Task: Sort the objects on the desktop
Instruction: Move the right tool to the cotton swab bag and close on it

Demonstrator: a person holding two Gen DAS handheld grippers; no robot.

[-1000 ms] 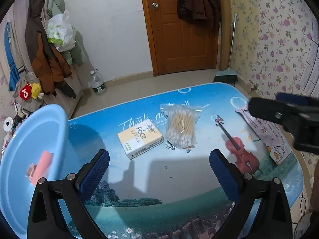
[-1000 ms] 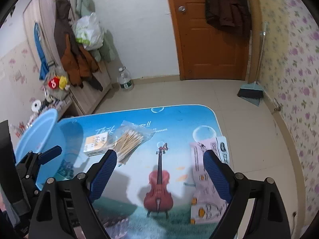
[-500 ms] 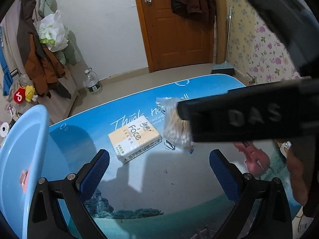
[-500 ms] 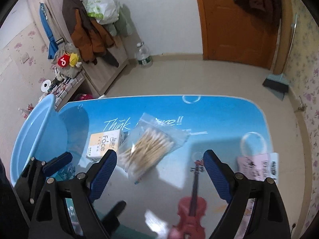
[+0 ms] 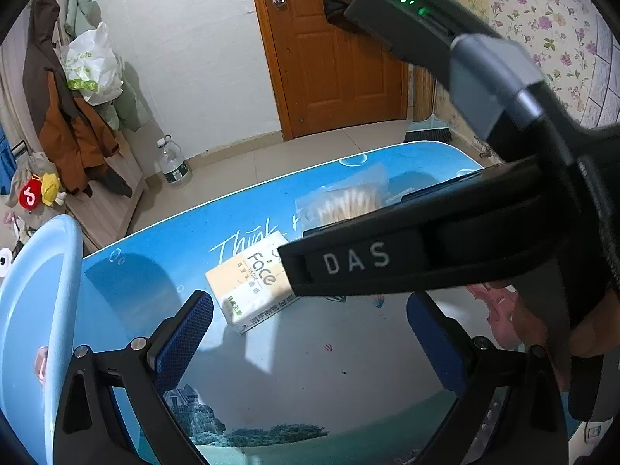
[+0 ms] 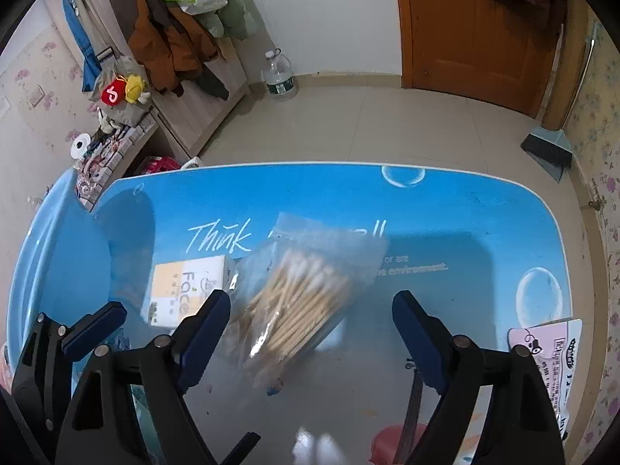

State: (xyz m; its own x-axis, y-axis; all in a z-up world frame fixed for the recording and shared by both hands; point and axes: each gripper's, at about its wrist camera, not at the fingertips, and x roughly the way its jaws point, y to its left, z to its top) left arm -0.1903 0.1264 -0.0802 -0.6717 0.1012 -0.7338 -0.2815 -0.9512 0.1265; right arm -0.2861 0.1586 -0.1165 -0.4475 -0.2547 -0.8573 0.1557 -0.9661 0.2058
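The right tool (image 6: 310, 333) is spread wide around the cotton swab bag (image 6: 298, 302) at mid-frame on the table (image 6: 465, 209), probably for grabbing. The left tool (image 5: 306, 341), also spread, is kept empty.

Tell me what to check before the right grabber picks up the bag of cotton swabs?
1. Right gripper open: ok, jaws wide apart.
2. Bag of cotton swabs between its fingers: ok, lined up.
3. Bag free of the tissue pack: cannot tell, edges look touching.
4. Left gripper out of the way: ok, open and empty, off to the left.
5. Blue basin ready: ok, at the table's left end.
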